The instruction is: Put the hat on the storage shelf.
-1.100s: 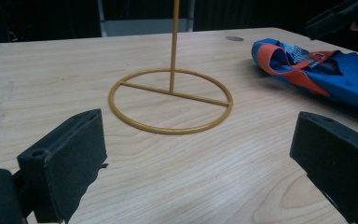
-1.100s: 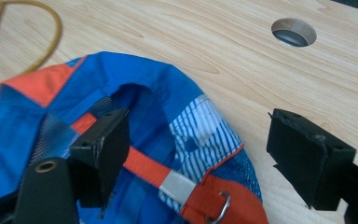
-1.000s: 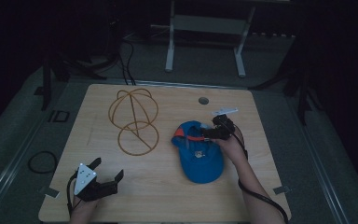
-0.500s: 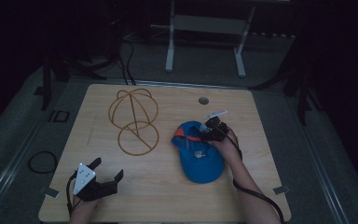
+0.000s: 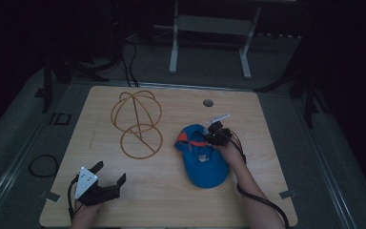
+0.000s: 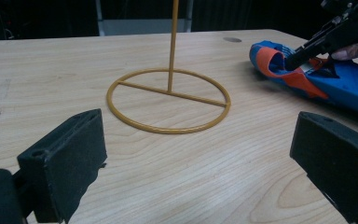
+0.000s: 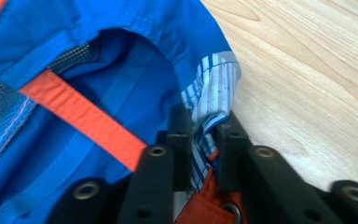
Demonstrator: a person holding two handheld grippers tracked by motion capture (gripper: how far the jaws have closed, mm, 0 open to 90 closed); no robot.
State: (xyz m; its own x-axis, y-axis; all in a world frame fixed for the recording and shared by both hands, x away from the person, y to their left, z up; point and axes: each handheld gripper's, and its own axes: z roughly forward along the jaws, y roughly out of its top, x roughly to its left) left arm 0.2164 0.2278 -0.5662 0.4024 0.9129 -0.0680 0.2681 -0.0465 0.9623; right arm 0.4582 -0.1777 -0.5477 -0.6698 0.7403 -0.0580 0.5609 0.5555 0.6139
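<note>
The right tool (image 5: 208, 135) pinches the striped inner band at the rear rim of the blue cap (image 5: 205, 167), which lies on the tabletop (image 5: 171, 191) just right of the yellow wire stand (image 5: 137, 123), while the left tool (image 5: 108, 177) rests near the front left corner, jaws spread wide and empty.

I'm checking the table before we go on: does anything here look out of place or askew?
Only the blue cap: it lies upside down, inside showing, beside the wire hat stand and not on it. The right claw is pinching its striped inner band. The left claw sits open, apart from both. Nothing looks damaged.
</note>
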